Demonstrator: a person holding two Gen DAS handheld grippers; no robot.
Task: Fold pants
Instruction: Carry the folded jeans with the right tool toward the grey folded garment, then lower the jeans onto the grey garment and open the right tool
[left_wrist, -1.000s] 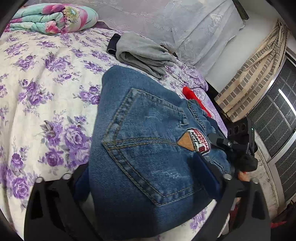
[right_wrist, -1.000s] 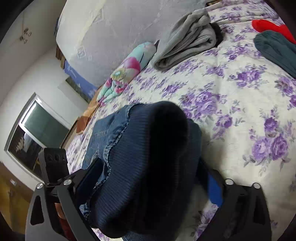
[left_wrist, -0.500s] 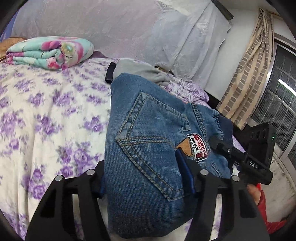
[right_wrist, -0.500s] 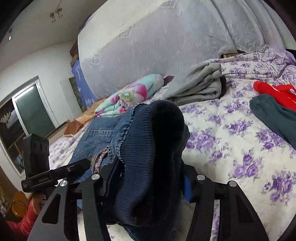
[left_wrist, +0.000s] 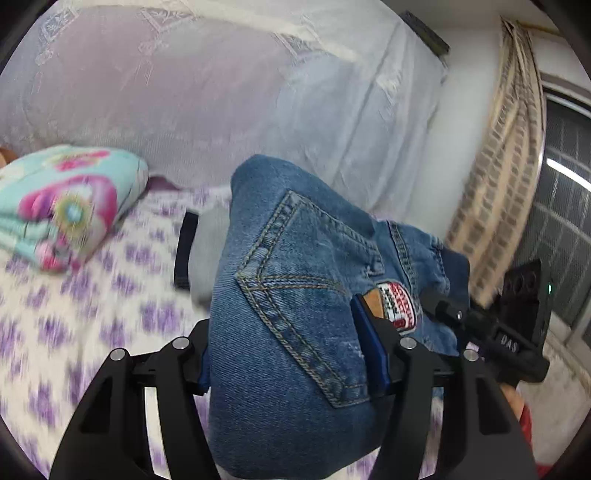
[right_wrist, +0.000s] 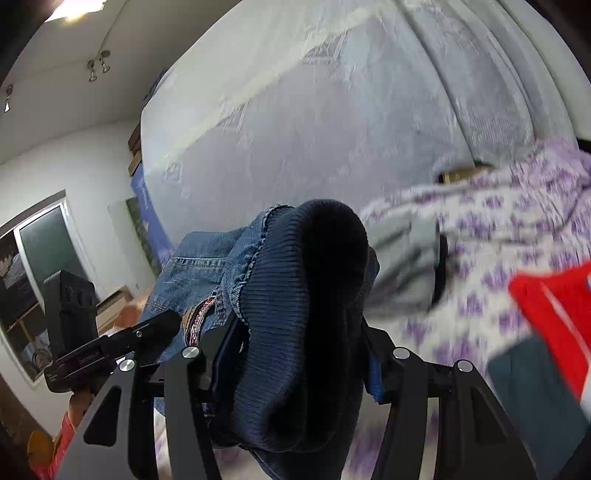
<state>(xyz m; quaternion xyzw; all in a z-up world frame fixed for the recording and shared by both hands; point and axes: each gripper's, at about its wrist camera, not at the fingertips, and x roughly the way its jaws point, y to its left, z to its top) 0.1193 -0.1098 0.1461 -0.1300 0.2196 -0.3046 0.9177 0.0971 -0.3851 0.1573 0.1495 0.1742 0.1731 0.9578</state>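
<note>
The folded blue jeans (left_wrist: 295, 277) hang above the bed, held from both ends. My left gripper (left_wrist: 286, 354) is shut on the denim just below the back pocket, its blue pads pressing in from both sides. The right gripper (right_wrist: 299, 363) is shut on the other end, where the dark ribbed waistband (right_wrist: 306, 295) bulges up between its fingers. Each gripper shows in the other's view: the right gripper (left_wrist: 517, 332) at the far right, and the left gripper (right_wrist: 92, 354) at the far left. The lower part of the jeans is hidden behind the fingers.
Below lies the purple-flowered bed sheet (left_wrist: 92, 314). On it are a folded turquoise blanket (left_wrist: 66, 206), a grey garment (right_wrist: 402, 266), a red garment (right_wrist: 546, 310) and a dark green one (right_wrist: 524, 387). A white cloth-covered headboard (left_wrist: 221, 92) stands behind, with a curtain (left_wrist: 498, 166) and window to the right.
Both grippers closed on the jeans and raised them off the bed. The views tilted up from the sheet toward the headboard, and the sheet is now motion-blurred.
</note>
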